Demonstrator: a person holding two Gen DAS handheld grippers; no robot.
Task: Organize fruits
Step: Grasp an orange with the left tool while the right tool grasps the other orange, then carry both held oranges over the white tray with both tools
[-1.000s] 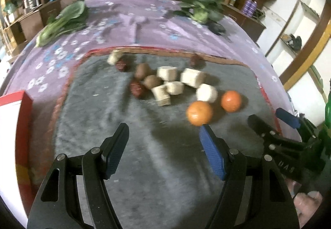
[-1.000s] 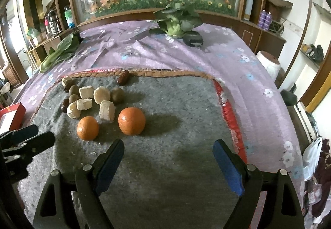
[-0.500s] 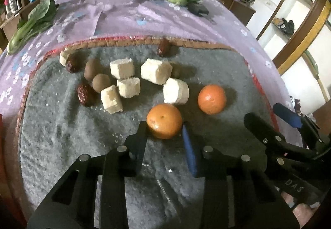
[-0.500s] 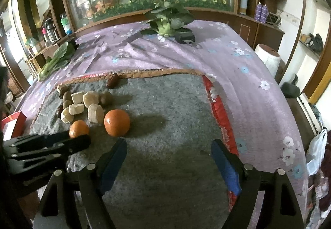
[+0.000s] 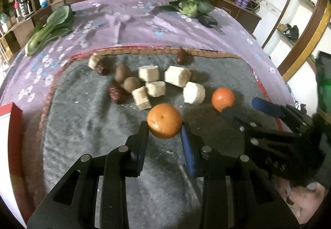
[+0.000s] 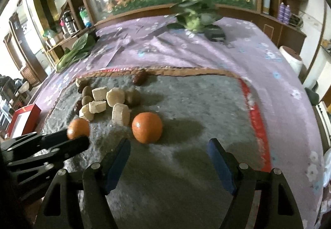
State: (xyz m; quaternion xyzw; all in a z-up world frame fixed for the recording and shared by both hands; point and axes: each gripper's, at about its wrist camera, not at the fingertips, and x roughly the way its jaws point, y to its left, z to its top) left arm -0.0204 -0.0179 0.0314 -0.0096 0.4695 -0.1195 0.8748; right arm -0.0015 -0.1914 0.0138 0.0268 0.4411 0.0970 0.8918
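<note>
My left gripper point(image 5: 164, 125) is shut on an orange point(image 5: 164, 121), held at its fingertips just above the grey felt mat point(image 5: 86, 129); this orange also shows in the right wrist view point(image 6: 78, 128). A second orange point(image 5: 223, 99) lies on the mat, just ahead of my right gripper point(image 6: 168, 145), which is open and empty; it sits near that gripper's left finger point(image 6: 147, 127). Pale sugarcane chunks point(image 5: 176, 76), brown kiwis point(image 5: 131, 84) and dark red dates point(image 5: 115, 92) lie grouped behind the oranges.
A red and white box point(image 5: 8, 125) stands at the mat's left edge. Leafy greens point(image 5: 49, 28) and a cabbage point(image 5: 189, 6) lie on the purple floral cloth point(image 5: 128, 22) at the back. A lone date point(image 6: 140, 78) sits by the mat's far border.
My left gripper moved forward to the nearer orange and closed on it, then lifted it slightly. My right gripper moved a little closer to the second orange, still open.
</note>
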